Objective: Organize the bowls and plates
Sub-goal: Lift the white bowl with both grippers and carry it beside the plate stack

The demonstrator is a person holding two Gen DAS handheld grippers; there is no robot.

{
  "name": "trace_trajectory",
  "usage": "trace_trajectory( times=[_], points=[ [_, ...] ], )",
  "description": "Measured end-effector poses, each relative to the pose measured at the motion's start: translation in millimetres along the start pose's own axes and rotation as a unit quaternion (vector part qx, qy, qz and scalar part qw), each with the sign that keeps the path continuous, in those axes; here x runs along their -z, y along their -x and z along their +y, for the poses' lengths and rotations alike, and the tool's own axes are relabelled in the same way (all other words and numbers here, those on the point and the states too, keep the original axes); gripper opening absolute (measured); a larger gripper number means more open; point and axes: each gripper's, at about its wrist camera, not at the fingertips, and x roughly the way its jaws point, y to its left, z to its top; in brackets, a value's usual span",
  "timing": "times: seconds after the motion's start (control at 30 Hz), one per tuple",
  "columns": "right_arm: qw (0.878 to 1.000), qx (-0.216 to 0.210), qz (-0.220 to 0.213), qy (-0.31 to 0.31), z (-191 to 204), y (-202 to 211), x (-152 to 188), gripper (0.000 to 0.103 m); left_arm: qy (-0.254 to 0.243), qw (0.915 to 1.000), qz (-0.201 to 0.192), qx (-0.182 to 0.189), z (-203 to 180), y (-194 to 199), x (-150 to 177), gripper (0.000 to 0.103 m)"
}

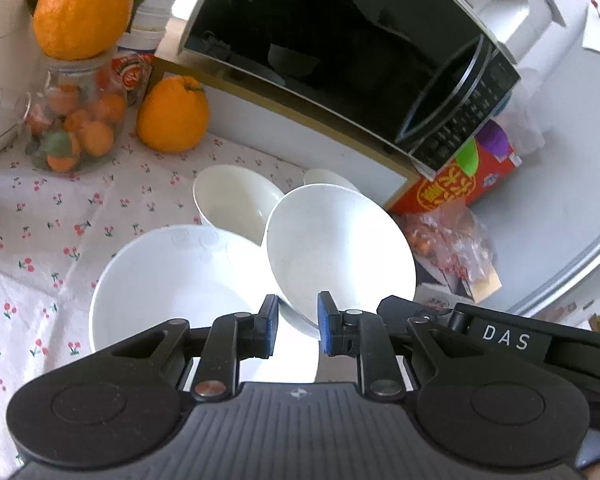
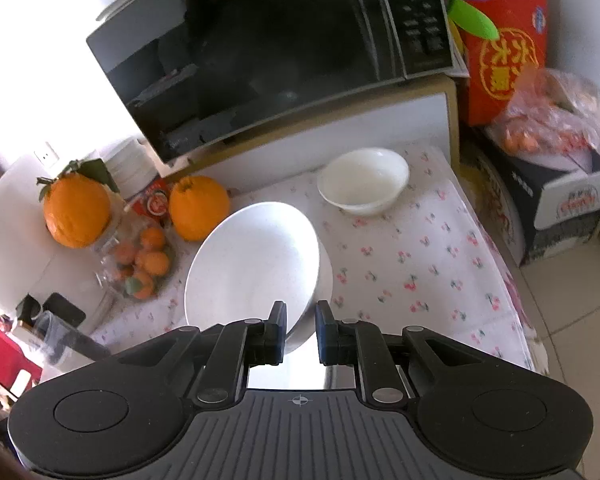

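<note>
In the left wrist view my left gripper is shut on the rim of a tilted white bowl, held above a large white bowl on the cherry-print cloth. A smaller white bowl stands behind, and another white rim shows beyond it. In the right wrist view my right gripper is shut on the rim of a tilted white bowl, lifted over the cloth. A small white bowl sits on the cloth near the microwave stand.
A black microwave on a white stand fills the back. Oranges, a jar of small oranges and stacked white dishes stand at the left. A red box and bagged fruit are right. The cloth-covered table edge drops to floor.
</note>
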Motion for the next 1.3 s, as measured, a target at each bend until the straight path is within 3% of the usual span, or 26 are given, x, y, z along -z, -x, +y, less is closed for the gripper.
trace_trajectory(
  times=[0.17, 0.47, 0.73, 1.07, 1.3],
  points=[
    [1.0, 0.012, 0.01, -0.002, -12, 3, 5, 0.015, 0.0, 0.9996, 0.021, 0.019, -4, -3, 9, 0.019],
    [0.998, 0.036, 0.019, -0.04, -49, 14, 7, 0.015, -0.043, 0.9962, 0.041, 0.064, -25, -10, 22, 0.019],
    [0.996, 0.069, 0.048, -0.039, -69, 15, 15, 0.016, -0.064, 0.9925, 0.074, 0.073, -41, -22, 39, 0.019],
    [0.993, 0.075, 0.085, -0.019, -75, 7, 28, 0.017, -0.097, 0.9858, 0.114, 0.076, -48, -34, 59, 0.015],
    [0.992, 0.084, 0.096, -0.011, -76, 1, 30, 0.019, -0.104, 0.9852, 0.119, 0.067, -45, -34, 65, 0.016]
  ],
)
